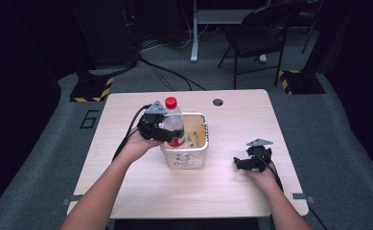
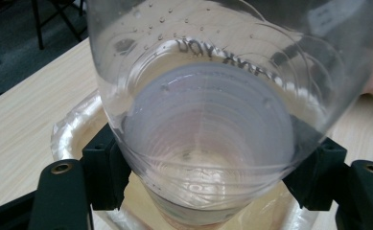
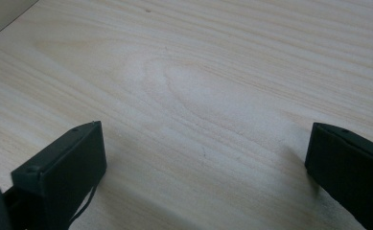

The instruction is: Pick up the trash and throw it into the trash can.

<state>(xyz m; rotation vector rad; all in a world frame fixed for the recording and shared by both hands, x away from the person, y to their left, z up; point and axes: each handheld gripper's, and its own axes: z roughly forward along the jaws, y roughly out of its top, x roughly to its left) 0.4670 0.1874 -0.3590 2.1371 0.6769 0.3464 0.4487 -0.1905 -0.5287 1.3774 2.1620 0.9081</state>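
A clear plastic bottle (image 1: 174,124) with a red cap and a red label stands upright inside the clear square container (image 1: 188,158) in the middle of the table. My left gripper (image 1: 161,132) is shut on the bottle from the left side. In the left gripper view the bottle (image 2: 208,120) sits squeezed between the two black jaws, with the container's rim (image 2: 66,132) below it. My right gripper (image 1: 240,163) rests on the table to the right of the container, open, with bare wood between its jaws (image 3: 203,158).
The wooden table (image 1: 126,191) has a round cable hole (image 1: 217,102) near its far edge. A folding chair (image 1: 256,38) and a desk leg stand on the floor behind the table. Cables run across the floor at the back left.
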